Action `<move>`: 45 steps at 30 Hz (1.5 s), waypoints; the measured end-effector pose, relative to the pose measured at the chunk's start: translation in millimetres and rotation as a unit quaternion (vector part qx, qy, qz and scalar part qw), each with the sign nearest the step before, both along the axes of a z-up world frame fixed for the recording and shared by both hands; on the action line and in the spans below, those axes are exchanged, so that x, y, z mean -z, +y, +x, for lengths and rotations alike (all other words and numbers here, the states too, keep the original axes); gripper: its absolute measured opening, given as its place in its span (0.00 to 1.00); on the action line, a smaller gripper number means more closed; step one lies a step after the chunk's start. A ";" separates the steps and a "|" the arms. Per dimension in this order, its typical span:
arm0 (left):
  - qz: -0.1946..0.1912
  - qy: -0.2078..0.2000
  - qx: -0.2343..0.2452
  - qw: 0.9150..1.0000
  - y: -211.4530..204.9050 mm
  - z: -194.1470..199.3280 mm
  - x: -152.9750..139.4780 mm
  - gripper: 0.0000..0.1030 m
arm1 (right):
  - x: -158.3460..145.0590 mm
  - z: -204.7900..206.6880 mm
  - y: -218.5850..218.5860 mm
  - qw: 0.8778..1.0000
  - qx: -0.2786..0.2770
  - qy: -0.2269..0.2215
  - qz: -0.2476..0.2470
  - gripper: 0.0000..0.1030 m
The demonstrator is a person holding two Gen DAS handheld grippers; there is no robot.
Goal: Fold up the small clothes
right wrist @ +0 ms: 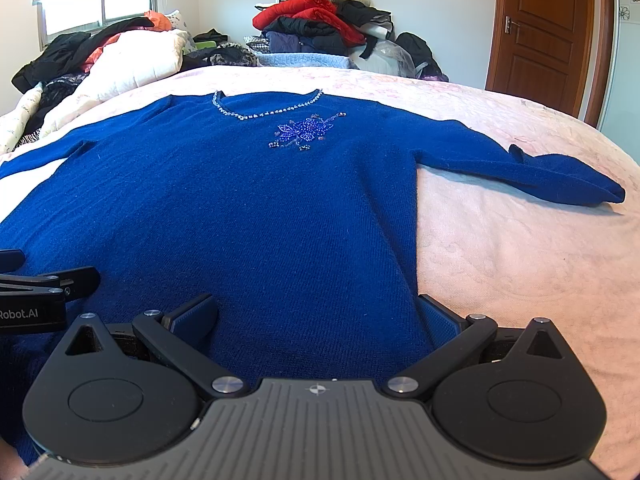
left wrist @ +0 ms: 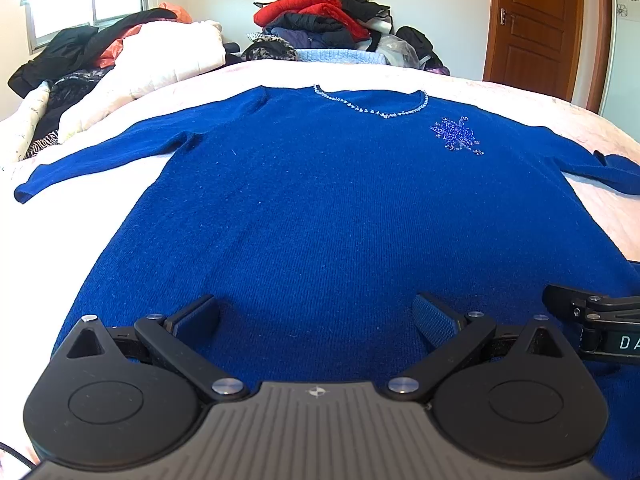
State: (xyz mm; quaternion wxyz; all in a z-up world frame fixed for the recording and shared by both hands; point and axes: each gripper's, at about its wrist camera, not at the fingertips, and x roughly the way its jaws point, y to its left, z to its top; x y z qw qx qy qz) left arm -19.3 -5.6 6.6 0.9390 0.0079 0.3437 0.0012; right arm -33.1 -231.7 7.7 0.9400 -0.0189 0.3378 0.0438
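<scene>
A royal-blue knit sweater (left wrist: 320,208) lies flat, front up, on a pale pink bed (left wrist: 580,120), with both sleeves spread out. It has a beaded neckline and a beaded flower on the chest. It also shows in the right wrist view (right wrist: 240,216). My left gripper (left wrist: 316,320) is open and empty, hovering over the sweater's hem near its left side. My right gripper (right wrist: 316,320) is open and empty over the hem's right edge, its right finger beside the bedspread (right wrist: 520,264). Each gripper shows at the edge of the other's view.
A crumpled white quilt with dark clothes (left wrist: 132,60) lies at the bed's far left. A tall pile of red and black clothes (left wrist: 324,16) stands against the back wall. A brown wooden door (left wrist: 540,24) is at the right.
</scene>
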 end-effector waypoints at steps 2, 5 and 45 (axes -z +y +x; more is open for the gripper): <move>0.001 0.000 0.001 1.000 2.3 3.3 6.7 1.00 | 0.3 -0.2 -0.1 1.000 0.000 0.000 0.000 1.00; 0.000 0.000 0.001 1.000 3.1 4.0 5.8 1.00 | 0.2 -0.3 -0.1 1.000 0.000 0.000 0.000 1.00; 0.002 -0.003 -0.002 1.000 2.5 -0.2 7.5 1.00 | 0.7 0.3 -0.4 1.000 0.000 0.000 0.001 1.00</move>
